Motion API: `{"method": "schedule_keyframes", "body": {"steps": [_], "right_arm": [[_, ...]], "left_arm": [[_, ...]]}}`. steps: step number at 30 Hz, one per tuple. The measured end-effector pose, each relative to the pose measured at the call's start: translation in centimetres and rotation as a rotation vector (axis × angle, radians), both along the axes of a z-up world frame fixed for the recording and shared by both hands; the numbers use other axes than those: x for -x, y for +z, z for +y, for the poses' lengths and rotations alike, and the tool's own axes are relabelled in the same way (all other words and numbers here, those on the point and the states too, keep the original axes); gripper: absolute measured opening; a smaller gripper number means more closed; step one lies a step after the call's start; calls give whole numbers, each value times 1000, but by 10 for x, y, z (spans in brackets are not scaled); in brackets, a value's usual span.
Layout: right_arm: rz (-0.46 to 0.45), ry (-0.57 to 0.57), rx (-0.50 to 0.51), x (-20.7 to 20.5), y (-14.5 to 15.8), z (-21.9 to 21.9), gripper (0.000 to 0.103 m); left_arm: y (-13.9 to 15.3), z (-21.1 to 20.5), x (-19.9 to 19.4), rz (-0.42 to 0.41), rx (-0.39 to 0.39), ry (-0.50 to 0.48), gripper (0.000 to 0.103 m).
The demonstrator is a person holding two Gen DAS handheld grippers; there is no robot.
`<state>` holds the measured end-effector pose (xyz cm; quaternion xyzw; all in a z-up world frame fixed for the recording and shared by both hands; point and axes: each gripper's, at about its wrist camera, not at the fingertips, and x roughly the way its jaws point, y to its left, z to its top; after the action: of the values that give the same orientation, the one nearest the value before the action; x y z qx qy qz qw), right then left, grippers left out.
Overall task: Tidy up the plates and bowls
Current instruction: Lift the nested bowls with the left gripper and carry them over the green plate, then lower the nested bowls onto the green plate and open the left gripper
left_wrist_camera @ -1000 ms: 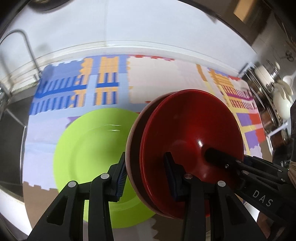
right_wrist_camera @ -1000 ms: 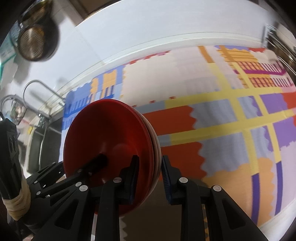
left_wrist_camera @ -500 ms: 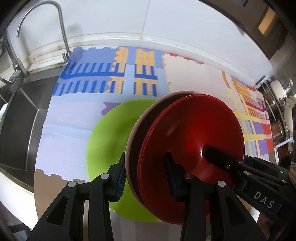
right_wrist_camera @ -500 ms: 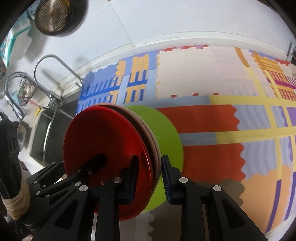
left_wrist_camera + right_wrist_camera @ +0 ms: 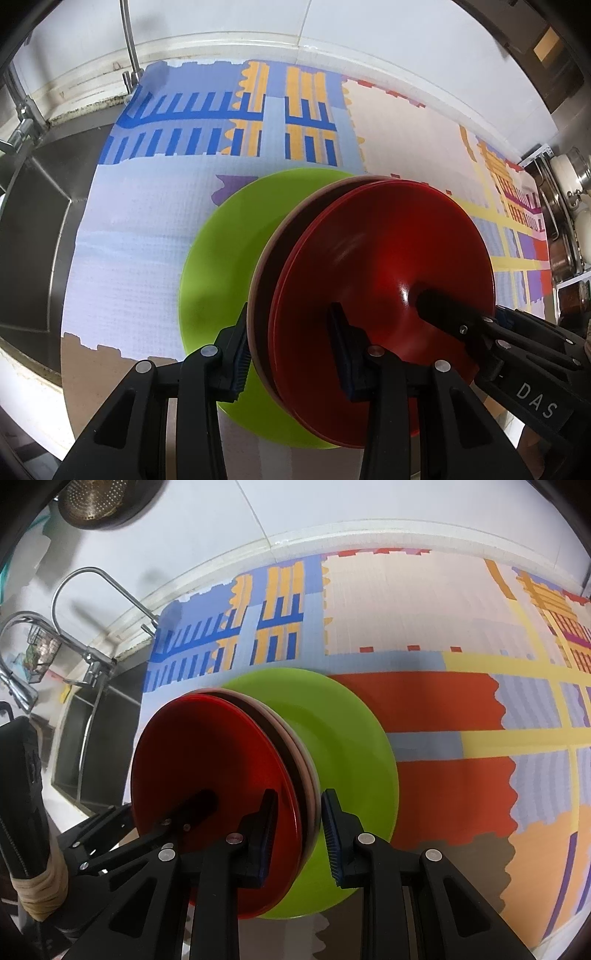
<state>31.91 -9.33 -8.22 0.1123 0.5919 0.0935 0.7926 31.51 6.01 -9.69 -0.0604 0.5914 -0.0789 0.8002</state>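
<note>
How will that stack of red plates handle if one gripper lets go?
The red plates look glossy, so probably slippery. Held on edge by both grippers, left and right, they would likely tip or slide apart. They look rigid.

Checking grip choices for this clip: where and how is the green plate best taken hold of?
By its rim: the green plate lies flat on the mat, so a finger must slip under the raised edge. Come from the sink side, where the rim is clear; the held red plates cover the other side.

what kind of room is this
Most likely a home kitchen counter: a steel sink with a curved faucet on one side, a colander on the tiled wall, and plates over a patterned mat.
</note>
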Motion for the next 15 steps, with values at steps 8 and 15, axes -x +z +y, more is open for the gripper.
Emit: {"method": "schedule_keyframes", "body": {"steps": [8, 15], "right_arm": [[5, 4, 13, -6, -7, 4, 26], [-27, 19, 28, -7, -4, 5, 27]], "left_arm": [[-3, 3, -5, 0, 13, -10, 38], [0, 3, -5, -26, -3, -29, 40]]}}
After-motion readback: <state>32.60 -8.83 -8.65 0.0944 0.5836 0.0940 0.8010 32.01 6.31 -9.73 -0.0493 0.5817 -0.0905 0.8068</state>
